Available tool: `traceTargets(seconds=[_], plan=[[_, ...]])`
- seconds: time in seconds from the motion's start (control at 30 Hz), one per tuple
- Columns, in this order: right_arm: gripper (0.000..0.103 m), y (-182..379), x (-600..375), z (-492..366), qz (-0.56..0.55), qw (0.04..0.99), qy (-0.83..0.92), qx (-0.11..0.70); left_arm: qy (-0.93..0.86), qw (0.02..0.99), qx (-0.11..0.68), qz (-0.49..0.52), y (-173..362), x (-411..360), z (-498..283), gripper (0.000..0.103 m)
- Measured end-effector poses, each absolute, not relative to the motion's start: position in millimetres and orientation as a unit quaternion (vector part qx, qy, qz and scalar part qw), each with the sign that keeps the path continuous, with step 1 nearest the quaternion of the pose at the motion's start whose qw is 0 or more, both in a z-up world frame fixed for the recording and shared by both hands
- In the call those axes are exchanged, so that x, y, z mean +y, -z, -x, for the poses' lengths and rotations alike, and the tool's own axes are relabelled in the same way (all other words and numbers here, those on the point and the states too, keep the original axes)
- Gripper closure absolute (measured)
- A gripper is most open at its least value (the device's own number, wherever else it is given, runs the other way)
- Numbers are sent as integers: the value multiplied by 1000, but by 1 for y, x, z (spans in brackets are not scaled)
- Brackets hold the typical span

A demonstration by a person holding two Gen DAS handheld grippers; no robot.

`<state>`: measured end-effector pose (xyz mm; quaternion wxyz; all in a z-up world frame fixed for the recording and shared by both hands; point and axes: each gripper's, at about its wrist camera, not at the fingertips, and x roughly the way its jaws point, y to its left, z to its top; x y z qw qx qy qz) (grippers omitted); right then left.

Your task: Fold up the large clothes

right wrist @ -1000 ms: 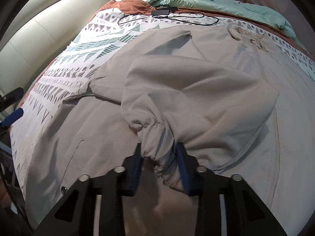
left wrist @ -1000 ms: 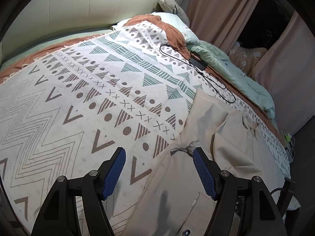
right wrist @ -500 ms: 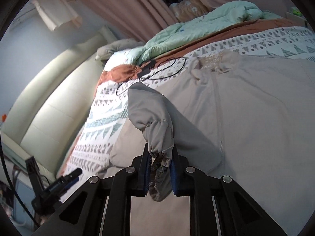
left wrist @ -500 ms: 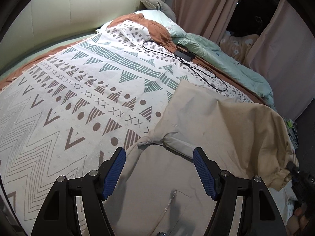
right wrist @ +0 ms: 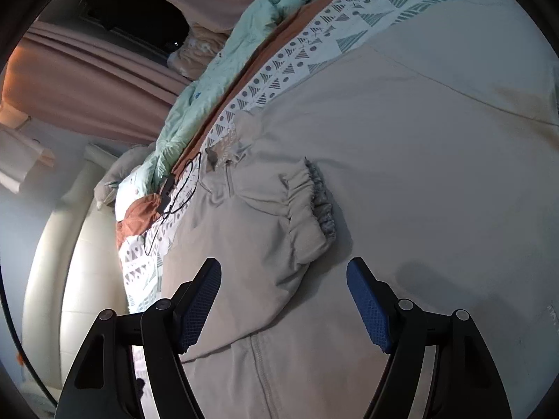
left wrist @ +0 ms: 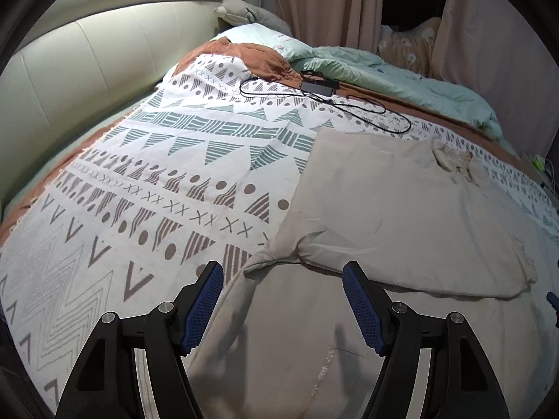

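Note:
A large beige jacket [left wrist: 394, 216] lies spread on the patterned bedspread [left wrist: 167, 181]. One sleeve [right wrist: 265, 230] is folded across its body, and the elastic cuff [right wrist: 311, 202] rests on the front beside the zipper [right wrist: 262, 370]. My left gripper [left wrist: 281, 300] is open just above the jacket's armpit crease, holding nothing. In the right wrist view my right gripper [right wrist: 284, 300] is open too, hovering just short of the cuff with its blue pads [right wrist: 367, 303] apart. The jacket collar [left wrist: 454, 160] lies at the far side.
A black charger with a looped cable [left wrist: 321, 94] lies on the bedspread beyond the jacket. A mint-green duvet [left wrist: 401, 80] is bunched along the far edge. A padded cream headboard [left wrist: 87, 70] runs on the left, with pink curtains [left wrist: 332, 3] behind.
My right gripper carried the sleeve cuff across the jacket, set it down and opened. The sleeve now lies flat on the jacket. My left gripper stayed open and shifted slightly over the armpit.

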<state>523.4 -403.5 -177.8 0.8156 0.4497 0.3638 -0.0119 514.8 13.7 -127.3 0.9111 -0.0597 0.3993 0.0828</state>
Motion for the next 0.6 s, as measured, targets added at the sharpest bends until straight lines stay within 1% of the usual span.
traceTargets(seconds=[0.07,0.13,0.2,0.27,0.33,0.4,0.47,0.5,0.57,0.6], plan=[[28,188,-406,-526,-454,810,12,371,-88,905,413,53,135,19,-521,31],[28,197,-405,-530,-457,804,11,380,-94,898,427,45,144,24,-526,37],[28,204,-403,-537,-462,799,6,385,-95,892,441,41,153,27,-532,39],[29,210,-400,-542,-457,799,3,390,-96,886,451,37,162,30,-538,45],[31,214,-397,-546,-451,801,3,395,-95,879,465,38,169,33,-544,55],[37,217,-396,-550,-446,803,2,396,-87,878,469,45,174,33,-549,56],[48,219,-393,-554,-441,805,-2,397,-82,879,468,43,180,32,-554,56],[52,221,-391,-556,-442,804,-7,397,-86,878,470,36,183,30,-557,57],[67,226,-389,-560,-448,800,-17,398,-92,879,467,26,186,28,-561,61],[72,228,-387,-563,-449,799,-20,399,-94,880,464,27,186,28,-563,64]])
